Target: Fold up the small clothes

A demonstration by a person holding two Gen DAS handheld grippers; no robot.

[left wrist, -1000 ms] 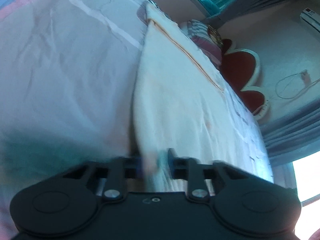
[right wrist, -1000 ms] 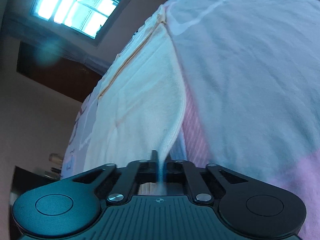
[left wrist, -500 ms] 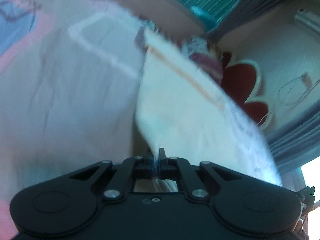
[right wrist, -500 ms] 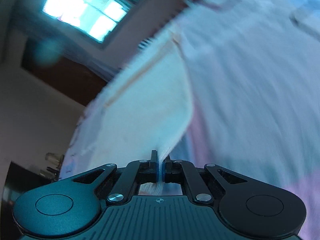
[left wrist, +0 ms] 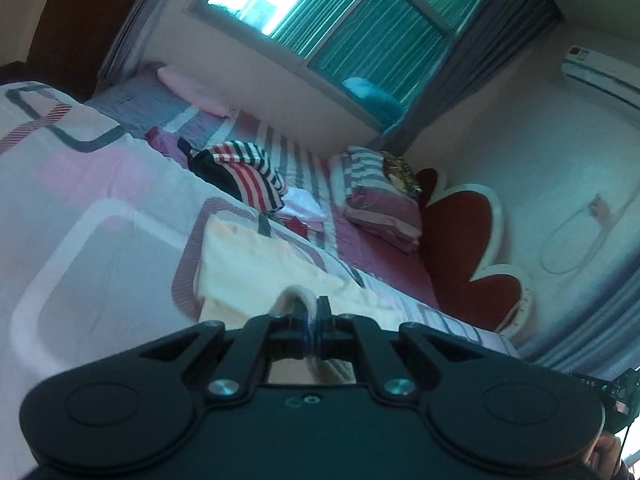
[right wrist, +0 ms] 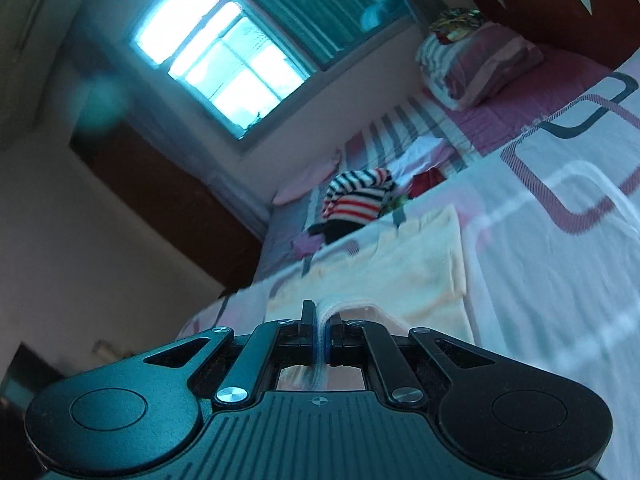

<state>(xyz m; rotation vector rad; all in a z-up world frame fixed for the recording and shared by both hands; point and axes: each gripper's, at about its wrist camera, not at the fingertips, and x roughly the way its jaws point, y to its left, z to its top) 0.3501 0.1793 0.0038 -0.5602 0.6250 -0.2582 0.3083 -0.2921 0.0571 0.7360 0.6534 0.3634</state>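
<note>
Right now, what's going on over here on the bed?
A person is folding a cream cloth on the bed cover, using two handheld grippers. The left gripper and the right gripper are each shut on a bunched edge of the cloth nearest the cameras, while the rest of it lies on the cover. A striped garment sits farther back, untouched.

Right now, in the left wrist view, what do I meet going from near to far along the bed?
left gripper → cream cloth → striped garment → pink pillow → window
</note>
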